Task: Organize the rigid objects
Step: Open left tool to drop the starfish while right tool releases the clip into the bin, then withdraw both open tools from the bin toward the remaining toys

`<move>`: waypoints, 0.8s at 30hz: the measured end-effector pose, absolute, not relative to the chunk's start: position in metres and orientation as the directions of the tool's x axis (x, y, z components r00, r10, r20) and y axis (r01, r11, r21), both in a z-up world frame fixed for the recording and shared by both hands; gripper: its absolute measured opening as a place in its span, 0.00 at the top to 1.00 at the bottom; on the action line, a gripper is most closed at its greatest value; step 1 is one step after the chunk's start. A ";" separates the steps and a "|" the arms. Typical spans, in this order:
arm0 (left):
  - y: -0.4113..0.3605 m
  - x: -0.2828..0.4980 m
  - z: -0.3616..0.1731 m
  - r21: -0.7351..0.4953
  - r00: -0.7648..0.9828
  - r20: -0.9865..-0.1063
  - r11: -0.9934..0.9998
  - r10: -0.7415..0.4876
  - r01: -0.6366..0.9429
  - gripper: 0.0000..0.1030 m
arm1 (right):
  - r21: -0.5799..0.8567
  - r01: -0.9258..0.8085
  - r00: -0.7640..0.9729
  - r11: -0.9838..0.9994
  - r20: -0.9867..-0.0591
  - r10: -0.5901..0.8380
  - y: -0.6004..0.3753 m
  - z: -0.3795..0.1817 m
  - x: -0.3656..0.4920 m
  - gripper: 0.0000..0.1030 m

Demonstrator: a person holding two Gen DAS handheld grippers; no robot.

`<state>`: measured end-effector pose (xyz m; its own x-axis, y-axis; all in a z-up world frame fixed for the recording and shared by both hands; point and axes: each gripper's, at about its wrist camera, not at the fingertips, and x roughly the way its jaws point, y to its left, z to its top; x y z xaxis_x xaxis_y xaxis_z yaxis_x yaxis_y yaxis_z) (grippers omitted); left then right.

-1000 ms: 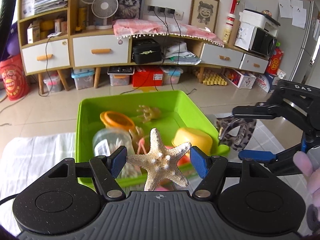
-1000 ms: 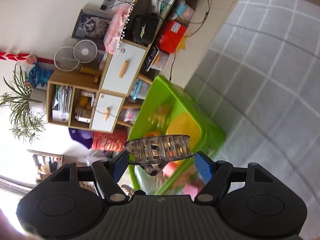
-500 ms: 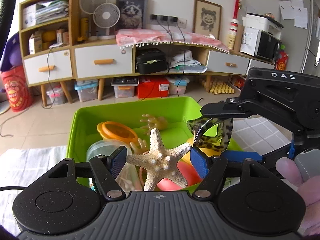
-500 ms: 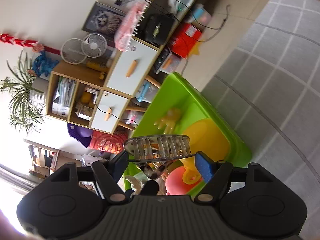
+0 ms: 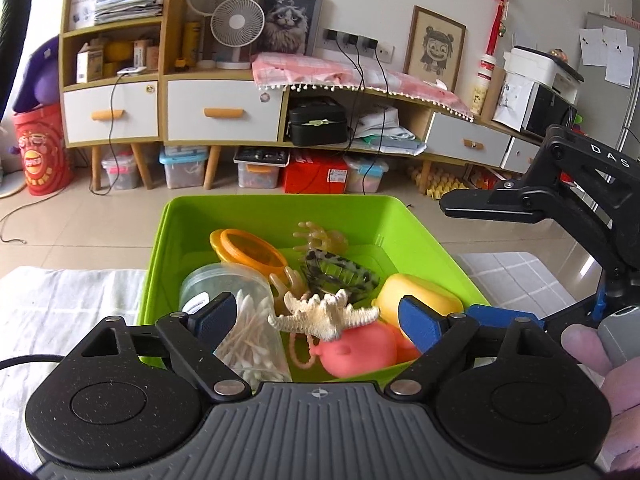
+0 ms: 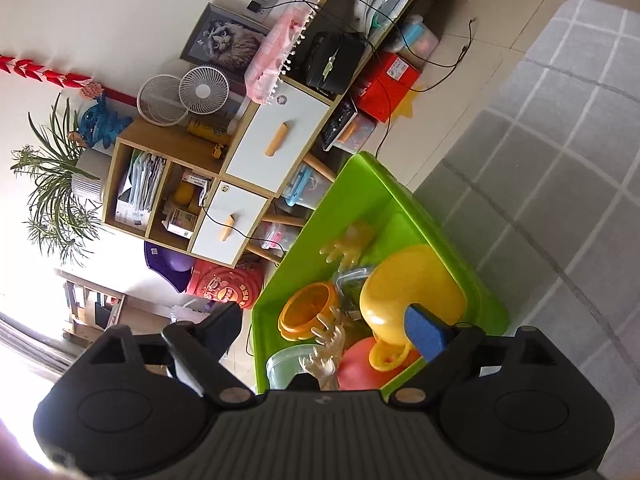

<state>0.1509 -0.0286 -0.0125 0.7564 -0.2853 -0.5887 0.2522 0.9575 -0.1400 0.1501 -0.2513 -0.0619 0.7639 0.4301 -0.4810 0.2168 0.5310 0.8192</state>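
Note:
The green bin (image 5: pixel 276 210) lies just ahead of both grippers. My left gripper (image 5: pixel 316 318) hangs over its near edge with its jaws opening. The pale starfish (image 5: pixel 324 314) lies loose between the blue pads on a pink toy (image 5: pixel 356 350), and neither pad touches it. My right gripper (image 5: pixel 460 258) comes in from the right, jaws opening and with nothing between them (image 6: pixel 324 328). The leopard-print hair claw (image 5: pixel 340 274) rests in the middle of the bin. Around it lie a cotton-swab jar (image 5: pixel 240 308), an orange lid (image 5: pixel 250 250) and a yellow bowl (image 6: pixel 408 284).
The bin sits on a white cloth (image 5: pixel 68 304), with a grey checked mat (image 6: pixel 560 168) to its right. A long low cabinet (image 5: pixel 224 108) with storage boxes beneath stands across the tiled floor. A person's hand (image 5: pixel 588 346) holds the right gripper.
Both grippers have opened wide. The starfish left the left pads and tipped down onto the pink toy. The leopard claw dropped from the right gripper into the bin.

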 end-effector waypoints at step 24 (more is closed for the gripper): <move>0.001 0.087 0.011 -0.188 0.716 -0.652 0.968 -0.249 0.166 0.02 | 0.707 0.226 0.721 0.670 -0.584 0.373 -0.241 -0.016 0.081 0.38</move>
<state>0.0873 0.0013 0.0114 0.7157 -0.2495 -0.6523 0.1657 0.9680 -0.1884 0.0805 -0.2410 -0.0158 0.7213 0.3730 -0.5836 0.2261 0.6697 0.7074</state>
